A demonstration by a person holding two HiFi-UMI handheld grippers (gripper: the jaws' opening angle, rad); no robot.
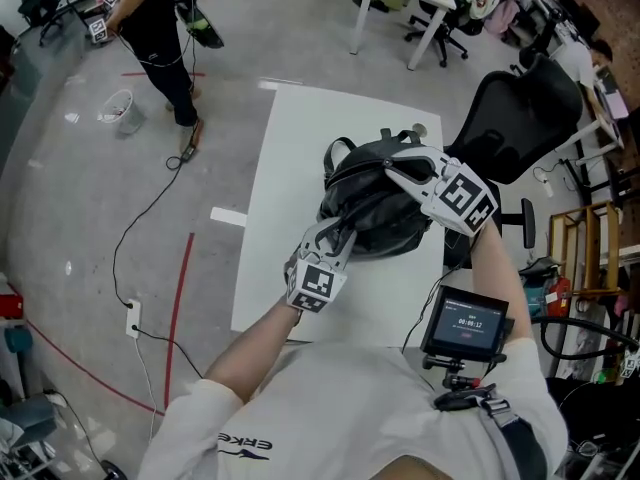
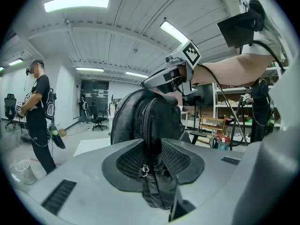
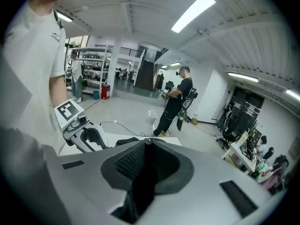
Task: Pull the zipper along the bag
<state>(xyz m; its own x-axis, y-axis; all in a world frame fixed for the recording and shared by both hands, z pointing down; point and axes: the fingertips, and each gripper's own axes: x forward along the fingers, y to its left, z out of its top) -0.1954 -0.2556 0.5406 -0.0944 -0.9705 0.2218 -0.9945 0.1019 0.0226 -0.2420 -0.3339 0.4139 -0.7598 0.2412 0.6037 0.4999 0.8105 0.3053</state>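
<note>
A black backpack (image 1: 375, 203) lies on the white table (image 1: 290, 168). My left gripper (image 1: 340, 233) is at its near left end, shut on a fold of the bag (image 2: 150, 116) beside the zipper track. A small metal zipper slider (image 2: 145, 170) shows between those pads. My right gripper (image 1: 395, 173) reaches over the bag's top from the right and shows high up in the left gripper view (image 2: 161, 81). In the right gripper view its jaws (image 3: 147, 161) are shut on a thin black tab with a small metal end (image 3: 148, 140), seemingly a zipper pull. The left gripper (image 3: 89, 137) appears to their left.
A black office chair (image 1: 525, 118) stands just right of the table. A small monitor (image 1: 465, 323) hangs at my chest. Another person (image 1: 160, 28) stands on the floor at far left, near a white bucket (image 1: 118, 108) and cables.
</note>
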